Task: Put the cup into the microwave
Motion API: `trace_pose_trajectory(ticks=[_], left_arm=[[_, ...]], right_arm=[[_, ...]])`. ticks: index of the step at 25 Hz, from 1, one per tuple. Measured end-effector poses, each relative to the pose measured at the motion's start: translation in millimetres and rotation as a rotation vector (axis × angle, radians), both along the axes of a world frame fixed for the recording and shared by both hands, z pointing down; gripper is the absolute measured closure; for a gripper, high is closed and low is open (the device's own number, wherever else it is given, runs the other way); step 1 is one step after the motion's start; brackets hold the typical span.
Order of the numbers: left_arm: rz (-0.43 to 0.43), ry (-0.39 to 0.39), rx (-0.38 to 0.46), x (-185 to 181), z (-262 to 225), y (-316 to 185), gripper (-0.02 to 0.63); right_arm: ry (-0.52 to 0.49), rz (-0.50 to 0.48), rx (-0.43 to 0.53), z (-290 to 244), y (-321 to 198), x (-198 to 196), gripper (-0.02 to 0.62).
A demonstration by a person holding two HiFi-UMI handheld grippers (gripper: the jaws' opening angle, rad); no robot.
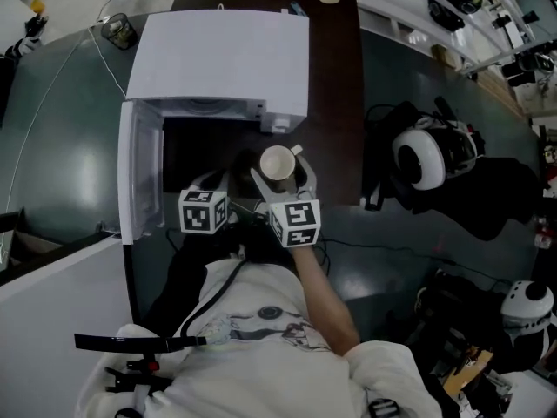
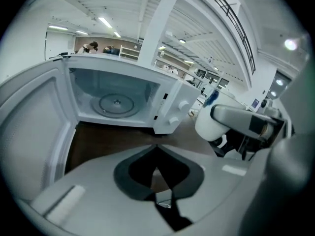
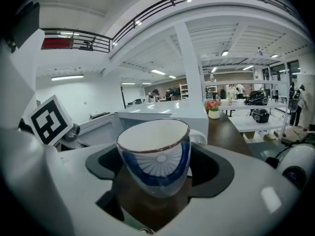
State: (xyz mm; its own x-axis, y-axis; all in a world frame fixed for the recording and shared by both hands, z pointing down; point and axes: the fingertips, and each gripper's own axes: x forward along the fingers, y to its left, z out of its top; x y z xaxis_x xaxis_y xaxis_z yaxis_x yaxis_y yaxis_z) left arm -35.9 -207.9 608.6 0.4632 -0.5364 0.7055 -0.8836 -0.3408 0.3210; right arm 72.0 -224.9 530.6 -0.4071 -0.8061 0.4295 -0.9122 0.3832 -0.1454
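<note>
Fingers (image 3: 59,181) of the right gripper (image 1: 283,175) clamp the cup (image 3: 155,154); the left gripper (image 2: 157,149) is pinched together on nothing. Around them is a bright workshop with white beams and a grey-green floor (image 1: 52,129). A dark brown table (image 1: 335,77) carries the white microwave (image 1: 222,55), its door (image 1: 139,168) swung open. The cup is over the table, just before the microwave's control panel (image 2: 172,107).

Opens straight into microwave (image 1: 218,59) cavity (image 2: 115,90) over bare tabletop (image 2: 113,139); hems left with swung door (image 1: 139,172), right with control panel (image 2: 172,109).
</note>
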Motion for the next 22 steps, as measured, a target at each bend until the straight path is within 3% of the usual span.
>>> trace_pose_trajectory(ticks=[9, 22], left_arm=[[-0.107, -0.017, 0.059, -41.4, -12.0, -14.1, 0.607], [-0.179, -0.024, 0.037, -74.9, -3.6, -17.4, 0.606]], right_arm=[[-0.001, -0.150, -0.005, 10.2, -7.9, -65.9, 0.189], [0.030, -0.274, -0.044, 45.8, -54.1, -121.6, 0.190]])
